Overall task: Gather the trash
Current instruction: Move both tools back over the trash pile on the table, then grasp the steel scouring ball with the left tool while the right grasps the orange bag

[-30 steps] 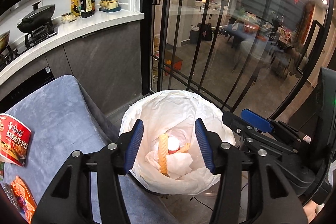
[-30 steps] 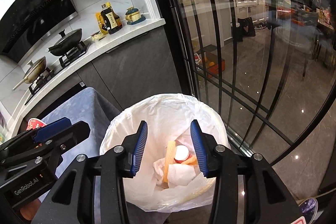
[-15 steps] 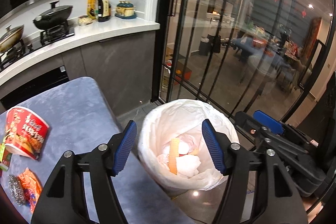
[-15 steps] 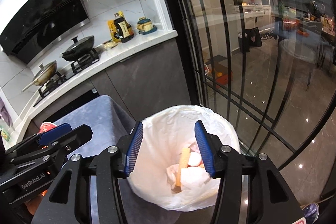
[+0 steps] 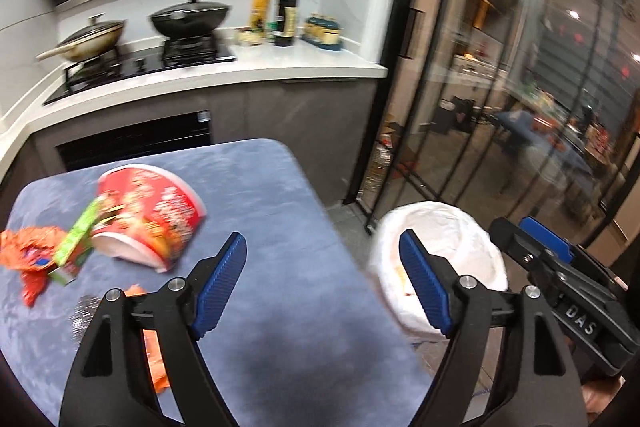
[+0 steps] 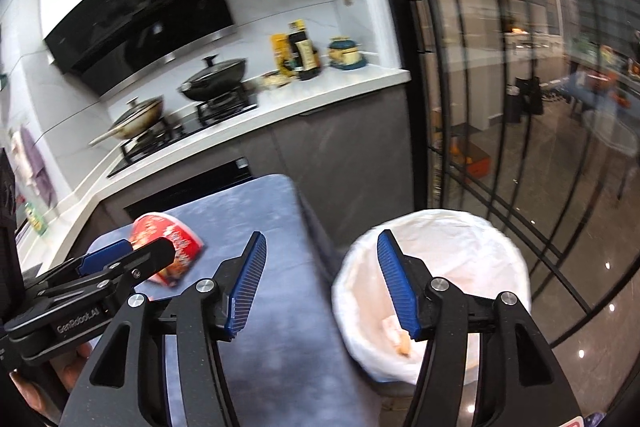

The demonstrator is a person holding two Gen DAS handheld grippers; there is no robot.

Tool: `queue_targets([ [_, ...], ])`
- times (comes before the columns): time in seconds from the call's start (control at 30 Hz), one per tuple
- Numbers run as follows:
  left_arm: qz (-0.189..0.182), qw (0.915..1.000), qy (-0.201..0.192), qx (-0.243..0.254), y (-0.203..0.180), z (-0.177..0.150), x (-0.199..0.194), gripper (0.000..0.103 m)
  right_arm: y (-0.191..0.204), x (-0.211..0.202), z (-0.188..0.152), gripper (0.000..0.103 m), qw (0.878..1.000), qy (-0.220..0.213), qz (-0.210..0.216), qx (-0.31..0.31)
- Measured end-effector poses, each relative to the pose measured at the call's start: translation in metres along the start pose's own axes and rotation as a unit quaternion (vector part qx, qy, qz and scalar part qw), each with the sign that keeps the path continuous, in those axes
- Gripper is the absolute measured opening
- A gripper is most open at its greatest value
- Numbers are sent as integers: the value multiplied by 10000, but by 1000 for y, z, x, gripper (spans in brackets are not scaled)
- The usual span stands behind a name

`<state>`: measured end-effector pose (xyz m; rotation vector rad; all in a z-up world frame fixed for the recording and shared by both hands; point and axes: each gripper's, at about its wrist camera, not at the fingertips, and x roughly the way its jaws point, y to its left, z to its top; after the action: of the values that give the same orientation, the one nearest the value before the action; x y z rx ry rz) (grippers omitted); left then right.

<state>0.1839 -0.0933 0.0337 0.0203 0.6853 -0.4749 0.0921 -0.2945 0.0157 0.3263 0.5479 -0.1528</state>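
Note:
A white-lined trash bin (image 5: 452, 239) (image 6: 472, 251) stands on the floor right of the blue-grey table (image 5: 272, 195) (image 6: 280, 267), with scraps inside. On the table lie a tipped red noodle cup (image 5: 152, 215) (image 6: 168, 247), a green packet (image 5: 78, 235), crumpled orange wrappers (image 5: 28, 251) and a steel scourer (image 5: 82, 311). My left gripper (image 5: 322, 287) hangs over the table's right edge, jaws opening, nothing between them. My right gripper (image 6: 320, 287) hovers between table and bin, jaws opening and empty. Each gripper shows in the other's view: the right (image 5: 548, 267), the left (image 6: 100, 275).
A white counter (image 5: 224, 75) (image 6: 280, 103) behind the table carries a stove with a black wok (image 5: 188, 15), a second pan (image 5: 92, 37), and bottles (image 5: 286, 19). Black-framed glass doors (image 5: 460, 107) (image 6: 500, 87) stand right of the bin. A hand (image 6: 44, 387) grips the left tool.
Both grippers have swung left and risen from over the bin toward the table, opening wider. The noodle cup and wrappers have come into fuller view; the bin has slid right.

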Motion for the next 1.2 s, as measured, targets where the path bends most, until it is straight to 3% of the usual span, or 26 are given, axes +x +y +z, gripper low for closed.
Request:
queue_targets([
  [0.1, 247, 9995, -70, -173, 30, -5, -15, 82, 27, 2, -5, 57, 9997, 70, 157, -160],
  [0.4, 944, 9932, 57, -672, 117, -29, -41, 83, 108, 20, -34, 57, 9948, 516, 678, -554],
  [0.7, 1480, 9803, 298, -1276, 201, -68, -57, 83, 178, 56, -76, 57, 9853, 1104, 1039, -785],
  [0.9, 1596, 9749, 450, -1487, 229, -85, -55, 83, 204, 85, -102, 57, 9789, 1513, 1099, -825],
  [1.2, 1297, 9739, 676, -1738, 243, -100, -36, 89, 216, 121, -132, 57, 9715, 1975, 1059, -778],
])
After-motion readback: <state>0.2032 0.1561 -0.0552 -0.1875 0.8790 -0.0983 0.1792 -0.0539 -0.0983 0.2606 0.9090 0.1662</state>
